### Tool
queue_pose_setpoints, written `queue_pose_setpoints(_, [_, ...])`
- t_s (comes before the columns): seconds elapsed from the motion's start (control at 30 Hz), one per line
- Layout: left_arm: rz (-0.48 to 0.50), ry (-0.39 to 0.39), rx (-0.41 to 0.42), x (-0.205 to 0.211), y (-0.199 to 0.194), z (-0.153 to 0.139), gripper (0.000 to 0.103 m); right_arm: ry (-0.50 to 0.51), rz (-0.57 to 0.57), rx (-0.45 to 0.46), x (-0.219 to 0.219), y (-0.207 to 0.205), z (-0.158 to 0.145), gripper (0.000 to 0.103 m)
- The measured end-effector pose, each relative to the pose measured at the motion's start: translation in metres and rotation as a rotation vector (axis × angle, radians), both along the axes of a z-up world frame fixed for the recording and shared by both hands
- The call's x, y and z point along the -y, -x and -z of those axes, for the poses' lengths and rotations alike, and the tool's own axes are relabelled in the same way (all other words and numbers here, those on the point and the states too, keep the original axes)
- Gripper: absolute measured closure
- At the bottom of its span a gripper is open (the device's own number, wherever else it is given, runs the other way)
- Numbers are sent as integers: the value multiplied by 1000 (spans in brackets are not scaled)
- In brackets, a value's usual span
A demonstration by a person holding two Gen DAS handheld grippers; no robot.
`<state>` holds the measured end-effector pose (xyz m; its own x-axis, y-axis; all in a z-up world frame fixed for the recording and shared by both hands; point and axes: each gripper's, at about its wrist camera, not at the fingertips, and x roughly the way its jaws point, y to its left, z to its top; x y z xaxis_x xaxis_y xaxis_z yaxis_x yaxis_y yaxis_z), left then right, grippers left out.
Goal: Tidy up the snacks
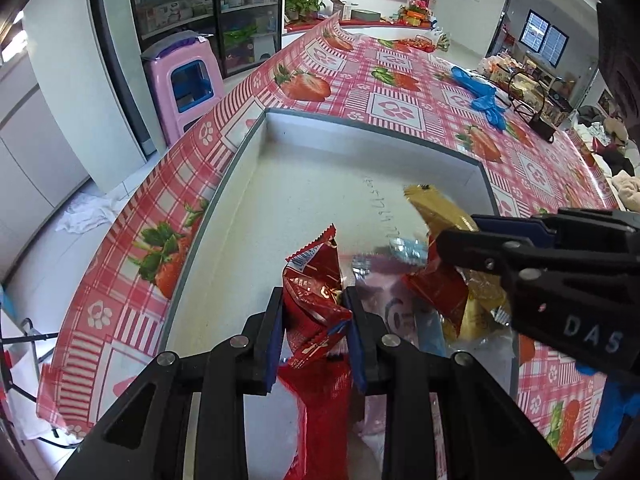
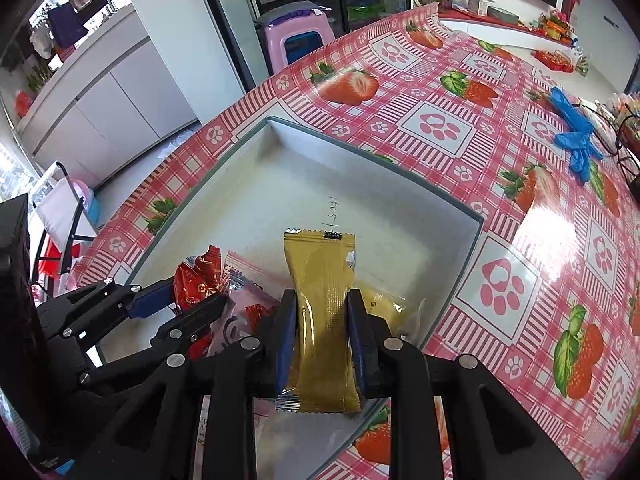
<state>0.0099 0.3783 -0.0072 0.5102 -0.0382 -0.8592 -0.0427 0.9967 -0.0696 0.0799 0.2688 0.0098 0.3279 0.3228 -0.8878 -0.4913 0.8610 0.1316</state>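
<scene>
Over the shallow white cardboard box, the left gripper clamps a crinkled red foil packet and the right gripper a gold one; each probably wants lowering near the box's front edge before release.

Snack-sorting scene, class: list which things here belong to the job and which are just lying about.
Part of the job:
- red snack packet, in the left gripper
- gold snack packet, in the right gripper
- white box
- loose snacks in the box

Just lying about:
- blue gloves
- pink stool
- strawberry tablecloth
</scene>
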Motion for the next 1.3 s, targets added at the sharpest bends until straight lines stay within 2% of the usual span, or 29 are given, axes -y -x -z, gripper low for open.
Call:
queue_pose_setpoints(0.17, [-24, 14, 3, 0, -14, 4, 72, 26, 21, 24, -8, -10, 5, 77])
queue_pose_setpoints(0.3, [-16, 7, 5, 1, -12, 1, 71, 5, 33, 6, -6, -13, 3, 77])
queue_pose_setpoints(0.37, [-15, -9, 0, 3, -7, 0, 63, 17, 17, 19, -5, -9, -1, 77])
queue_pose_setpoints(0.4, [-20, -14, -2, 3, -6, 0, 53, 21, 12, 20, -4, -7, -2, 76])
queue_pose_setpoints(0.43, [-28, -21, -1, 3, -3, -1, 42, 22, 10, 15, -4, -5, -3, 71])
queue_pose_setpoints(0.47, [-33, -27, 6, 3, 1, -2, 36, 18, 9, 7, -2, -4, -4, 55])
queue_pose_setpoints(0.5, [-35, -24, 18, 2, 6, -4, 25, 12, 9, 3, 0, -1, -6, 43])
queue_pose_setpoints(0.53, [-33, -9, 30, 0, 11, -7, 20, 10, 8, 10, 2, 2, -9, 27])
queue_pose_setpoints(0.6, [-23, 22, 48, -2, 20, -11, 20, 19, -1, 33, 3, 9, -15, 24])
queue_pose_setpoints(0.67, [-35, 5, 30, -1, 26, -13, 17, 21, -13, 37, 5, 16, -20, 23])
queue_pose_setpoints(0.7, [-41, -12, 25, 1, 29, -14, 14, 23, -12, 33, 6, 18, -21, 16])
queue_pose_setpoints(0.73, [-43, -27, 32, 2, 33, -15, 12, 29, -9, 31, 6, 20, -22, 0])
queue_pose_setpoints(0.93, [-37, -32, 78, 9, 55, -30, 11, 21, -32, 42, 11, 42, -33, 0])
queue_pose_setpoints(1.07, [-38, -24, 40, 12, 62, -34, 11, 32, -46, 56, 13, 55, -40, 0])
queue_pose_setpoints(1.3, [-69, -98, 8, 17, 78, -36, 11, 33, -50, 55, 20, 68, -43, 0])
